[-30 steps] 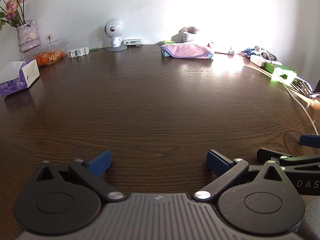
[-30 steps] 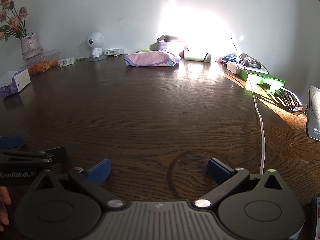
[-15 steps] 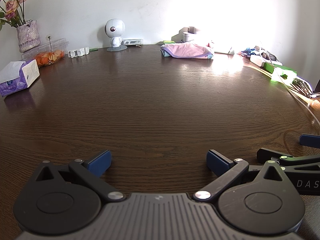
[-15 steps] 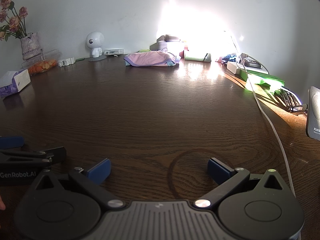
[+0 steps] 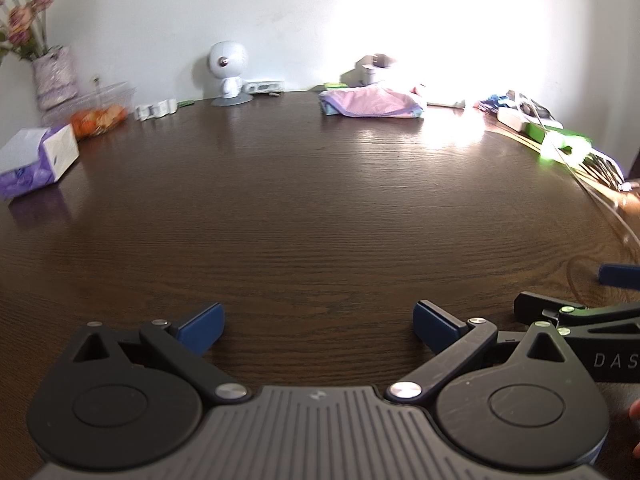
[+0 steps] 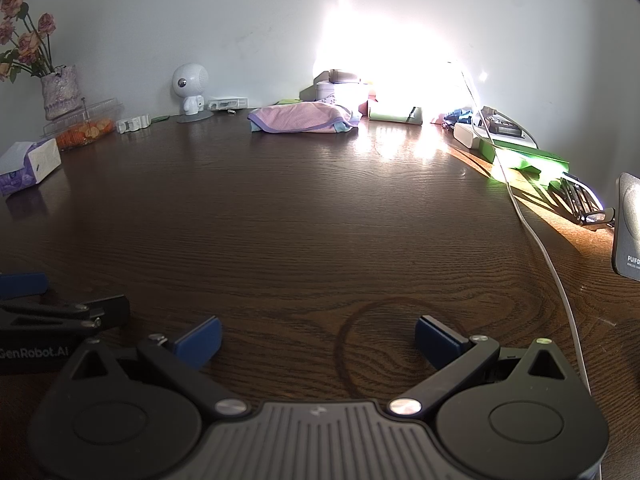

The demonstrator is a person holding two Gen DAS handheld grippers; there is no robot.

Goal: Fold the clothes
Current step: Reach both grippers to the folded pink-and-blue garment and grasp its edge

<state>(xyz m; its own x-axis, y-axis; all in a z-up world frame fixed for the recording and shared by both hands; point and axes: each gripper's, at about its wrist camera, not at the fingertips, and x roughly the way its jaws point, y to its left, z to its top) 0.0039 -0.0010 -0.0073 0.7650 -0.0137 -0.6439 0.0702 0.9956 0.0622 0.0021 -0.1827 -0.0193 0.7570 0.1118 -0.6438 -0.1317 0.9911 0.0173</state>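
I hold both grippers, left (image 5: pixel 318 326) and right (image 6: pixel 318 338), jaws apart and empty; the pink garment (image 6: pixel 302 118) lies well ahead, awaiting pickup.

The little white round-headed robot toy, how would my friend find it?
Follow the dark wooden table to the far wall. Left of the folded pink clothes stands the white figure on a grey disc. Only it has a big ball head with one dark eye.
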